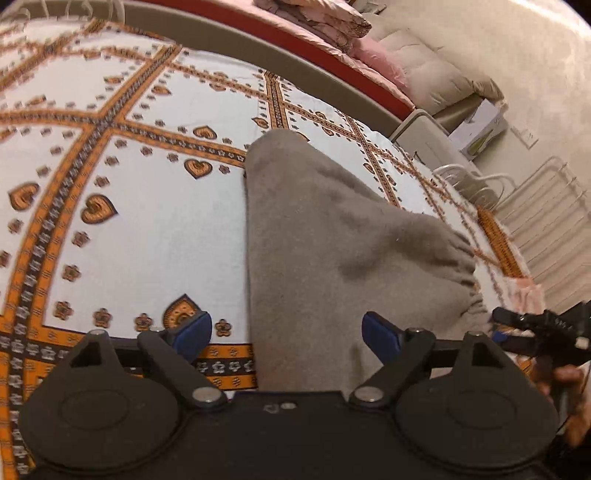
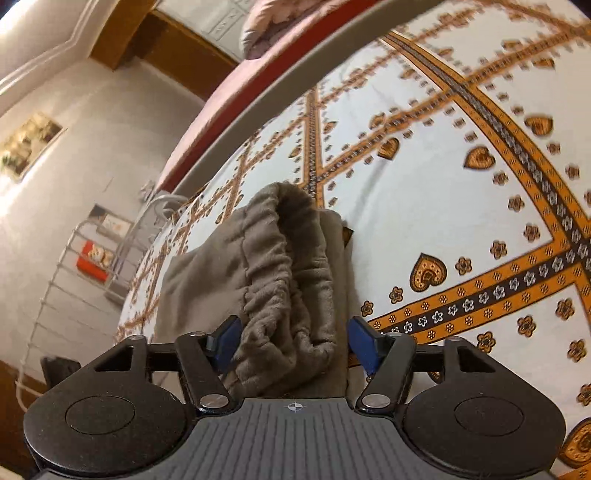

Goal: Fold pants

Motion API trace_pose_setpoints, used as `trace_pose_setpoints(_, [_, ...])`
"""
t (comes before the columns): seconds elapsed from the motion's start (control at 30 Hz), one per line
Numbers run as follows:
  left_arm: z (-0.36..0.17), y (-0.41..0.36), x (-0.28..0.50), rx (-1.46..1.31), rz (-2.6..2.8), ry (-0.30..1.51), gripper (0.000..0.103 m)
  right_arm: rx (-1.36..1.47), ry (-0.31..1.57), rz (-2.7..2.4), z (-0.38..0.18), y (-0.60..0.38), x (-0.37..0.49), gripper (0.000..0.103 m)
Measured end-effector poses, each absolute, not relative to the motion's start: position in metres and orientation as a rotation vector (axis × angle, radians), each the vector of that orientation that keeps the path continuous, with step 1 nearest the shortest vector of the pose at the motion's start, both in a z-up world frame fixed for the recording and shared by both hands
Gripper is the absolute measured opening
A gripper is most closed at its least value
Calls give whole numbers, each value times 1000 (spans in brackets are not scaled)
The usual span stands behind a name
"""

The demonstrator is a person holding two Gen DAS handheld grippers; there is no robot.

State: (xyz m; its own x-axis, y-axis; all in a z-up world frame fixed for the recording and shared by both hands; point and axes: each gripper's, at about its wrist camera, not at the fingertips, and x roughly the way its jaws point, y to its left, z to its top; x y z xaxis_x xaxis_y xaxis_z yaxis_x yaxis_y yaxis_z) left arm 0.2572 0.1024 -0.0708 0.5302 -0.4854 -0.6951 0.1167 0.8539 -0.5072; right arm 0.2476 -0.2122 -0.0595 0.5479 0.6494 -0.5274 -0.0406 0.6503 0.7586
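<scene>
The grey-brown fleece pants (image 1: 332, 243) lie folded on the patterned bedsheet (image 1: 140, 221). In the left wrist view their straight folded edge runs away from me and the gathered elastic waistband (image 1: 461, 266) is at the right. My left gripper (image 1: 286, 338) is open, its blue pads (image 1: 194, 332) either side of the pants' near edge. In the right wrist view the waistband (image 2: 284, 280) bunches up between the pads (image 2: 364, 345) of my right gripper (image 2: 291, 347), which is open around it. The right gripper also shows in the left wrist view (image 1: 535, 328) at the right edge.
The white sheet with orange bands and hearts (image 2: 461, 221) covers the bed. A grey bed frame rail (image 1: 295, 70) and a red mattress edge lie beyond. A white wire rack (image 2: 92, 258) stands by the wall. Pillows and bedding (image 1: 332, 22) are stacked at the back.
</scene>
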Motion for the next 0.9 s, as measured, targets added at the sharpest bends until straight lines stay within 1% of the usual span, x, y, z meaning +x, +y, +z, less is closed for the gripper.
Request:
trace_pose_setpoints(0.1, [-77, 102, 265, -475, -394, 961, 79, 812, 922, 454, -67, -213, 253, 78])
trace_pose_setpoints(0.13, [-79, 102, 268, -483, -406, 965, 80, 814, 934, 456, -69, -211, 255, 79])
trace_pose_setpoints(0.23, [-85, 105, 273, -520, -453, 970, 81, 812, 979, 455, -80, -207, 261, 79])
trace_pose_setpoints(0.3, [-92, 112, 278, -583, -497, 971, 85, 839, 977, 456, -84, -209, 262, 79])
trace_pose_setpoints(0.37, [-97, 118, 284, -628, -534, 972, 85, 859, 981, 474, -85, -212, 265, 79])
trace_pose_setpoints(0.5, [-101, 116, 294, -608, -559, 976, 76, 848, 995, 528, -87, -210, 271, 79])
trace_pose_setpoints(0.53, [-101, 113, 296, -591, -558, 977, 70, 846, 997, 535, -87, -209, 272, 79])
trace_pose_setpoints(0.6, [-102, 110, 301, -576, -567, 979, 66, 847, 1002, 557, -89, -206, 276, 79])
trace_pose_setpoints(0.67, [-104, 107, 307, -570, -574, 981, 55, 836, 1008, 568, -90, -202, 281, 79])
trace_pose_setpoints(0.7, [-105, 106, 309, -570, -579, 983, 52, 838, 1009, 575, -91, -201, 283, 79])
trace_pose_setpoints(0.9, [-109, 92, 321, -537, -622, 972, 51, 823, 1021, 603, -94, -191, 297, 79])
